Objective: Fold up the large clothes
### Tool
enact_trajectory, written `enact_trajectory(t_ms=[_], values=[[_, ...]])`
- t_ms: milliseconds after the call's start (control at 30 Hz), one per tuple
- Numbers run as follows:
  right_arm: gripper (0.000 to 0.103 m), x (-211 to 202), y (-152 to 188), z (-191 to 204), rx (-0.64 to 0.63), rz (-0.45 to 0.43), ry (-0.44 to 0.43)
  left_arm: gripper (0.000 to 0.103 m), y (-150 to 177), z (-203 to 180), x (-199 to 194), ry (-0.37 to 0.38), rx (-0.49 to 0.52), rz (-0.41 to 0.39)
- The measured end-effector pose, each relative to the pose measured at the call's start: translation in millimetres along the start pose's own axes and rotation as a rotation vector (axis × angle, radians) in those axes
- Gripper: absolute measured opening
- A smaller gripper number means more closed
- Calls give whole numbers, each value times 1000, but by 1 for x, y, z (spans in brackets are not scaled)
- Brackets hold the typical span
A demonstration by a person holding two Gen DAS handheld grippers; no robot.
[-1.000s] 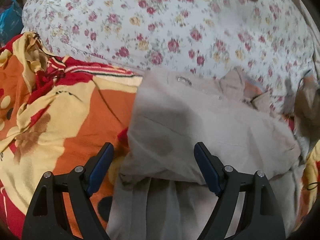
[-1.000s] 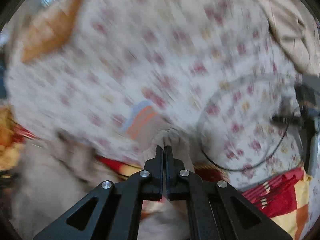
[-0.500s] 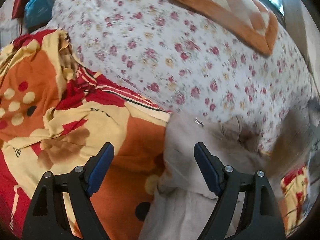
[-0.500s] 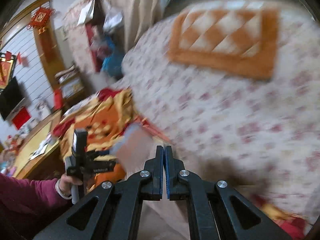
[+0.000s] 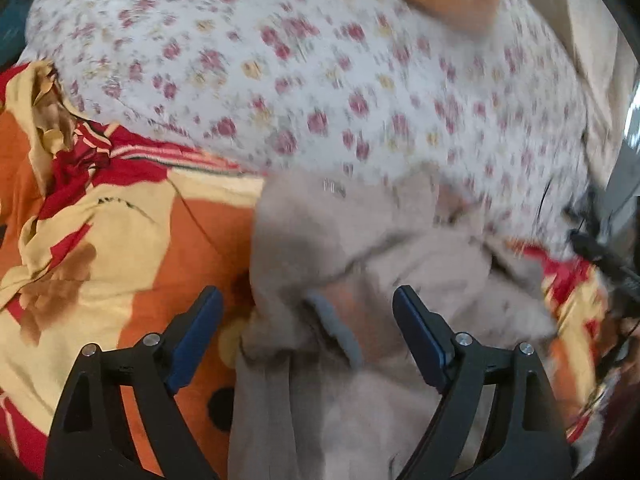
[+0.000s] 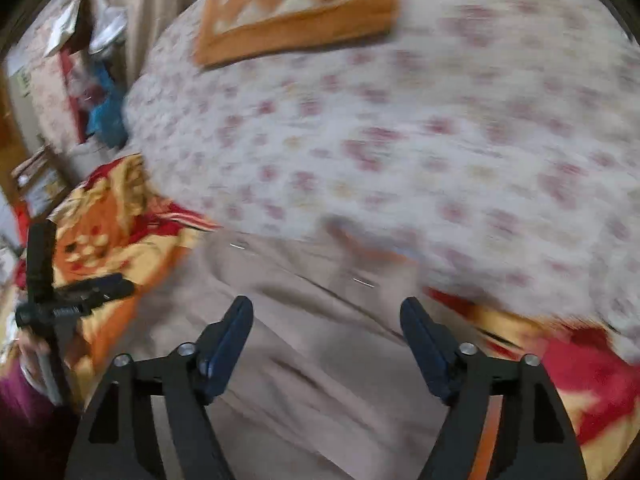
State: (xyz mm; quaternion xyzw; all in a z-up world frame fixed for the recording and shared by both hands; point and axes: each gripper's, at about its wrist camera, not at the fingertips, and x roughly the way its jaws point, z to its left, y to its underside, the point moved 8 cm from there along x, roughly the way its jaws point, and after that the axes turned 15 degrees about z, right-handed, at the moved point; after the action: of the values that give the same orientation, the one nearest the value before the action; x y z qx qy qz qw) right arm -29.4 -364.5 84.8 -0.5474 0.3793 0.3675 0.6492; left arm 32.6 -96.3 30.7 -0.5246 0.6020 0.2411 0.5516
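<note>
Beige garment (image 5: 360, 280) lies bunched on orange blanket (image 5: 140, 240), top edge touching flowery quilt (image 5: 320, 80). Long way runs from tongs up toward quilt.

Left gripper (image 5: 308, 316) wide open, holds nothing, right over crumpled fold with grey-edged hem. Right gripper (image 6: 326, 328) wide open too, empty, over flatter part of same cloth (image 6: 320, 360).

Left looks nearer to bunched edge. Both views blurry.

Room to spread: blanket to left side, quilt ahead. Orange pillow (image 6: 296, 8) far back, out of way.

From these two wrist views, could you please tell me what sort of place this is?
Probably a bedroom at home: a white floral-print bed cover, a bright orange, red and yellow blanket and a loose beige garment.
</note>
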Motion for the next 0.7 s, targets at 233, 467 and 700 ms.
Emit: enact_trajectory(t_ms=[233, 467, 700], values=[[77, 7, 96, -58, 132, 109, -14, 87, 19, -8, 33, -45, -11, 73], [51, 39, 81, -92, 237, 126, -25, 3, -14, -14, 27, -105, 33, -2], [51, 93, 36, -168, 452, 142, 150, 10, -29, 12, 32, -79, -51, 9]])
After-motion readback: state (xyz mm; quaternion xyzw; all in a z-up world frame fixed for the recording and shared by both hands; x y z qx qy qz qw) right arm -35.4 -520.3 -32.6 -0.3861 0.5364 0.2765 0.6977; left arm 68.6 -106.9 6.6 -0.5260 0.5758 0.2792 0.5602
